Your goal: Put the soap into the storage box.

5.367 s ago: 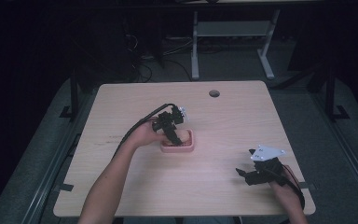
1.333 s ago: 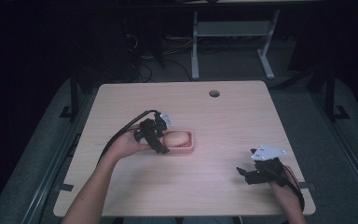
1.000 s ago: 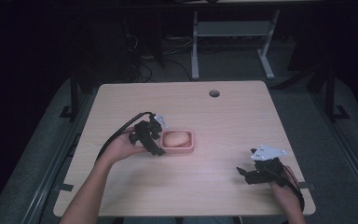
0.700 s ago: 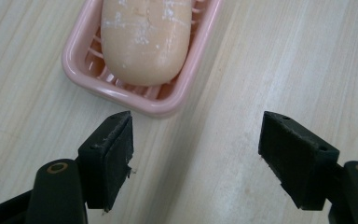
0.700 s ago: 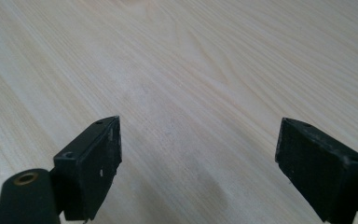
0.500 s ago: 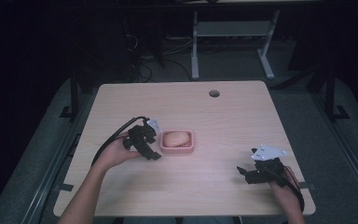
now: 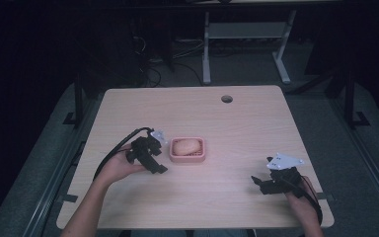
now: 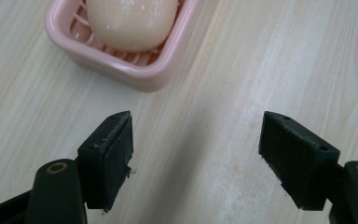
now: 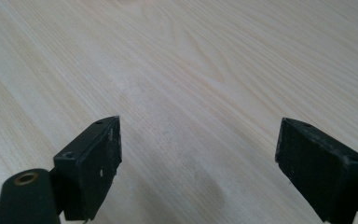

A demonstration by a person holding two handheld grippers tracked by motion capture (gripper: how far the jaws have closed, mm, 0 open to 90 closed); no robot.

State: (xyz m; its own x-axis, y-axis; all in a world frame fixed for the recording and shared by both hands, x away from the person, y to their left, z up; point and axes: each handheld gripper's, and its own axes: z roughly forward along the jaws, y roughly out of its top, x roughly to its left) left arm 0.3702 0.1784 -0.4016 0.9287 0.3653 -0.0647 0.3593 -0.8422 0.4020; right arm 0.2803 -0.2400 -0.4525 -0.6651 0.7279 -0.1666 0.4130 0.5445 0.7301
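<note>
Soap: a pale peach oval bar of soap (image 7: 186, 146) lies in the pink soap dish (image 7: 188, 157); in the left gripper view the bar (image 8: 131, 21) rests on the slats of the dish (image 8: 121, 65).
Dish place: on the wooden table (image 7: 237, 123), near the middle of the surface, a little toward its left edge, well apart from the round cable hole (image 7: 226, 98) near the far edge.
Left gripper: the left gripper (image 7: 153, 159) is held just beside the left side of the dish, not touching it; its cable (image 7: 116, 148) trails off toward the near left.
Left jaws: spread wide with only bare wood between them in the left gripper view (image 8: 196, 154); a corner of the dish lies just beyond the tips.
Right gripper: the right gripper (image 7: 264, 183) sits near the near right corner of the surface, well apart from the dish, with a grey three-cornered plate (image 7: 285, 161) on top.
Right jaws: spread wide above bare wood grain (image 9: 198, 154), pinching nothing.
</note>
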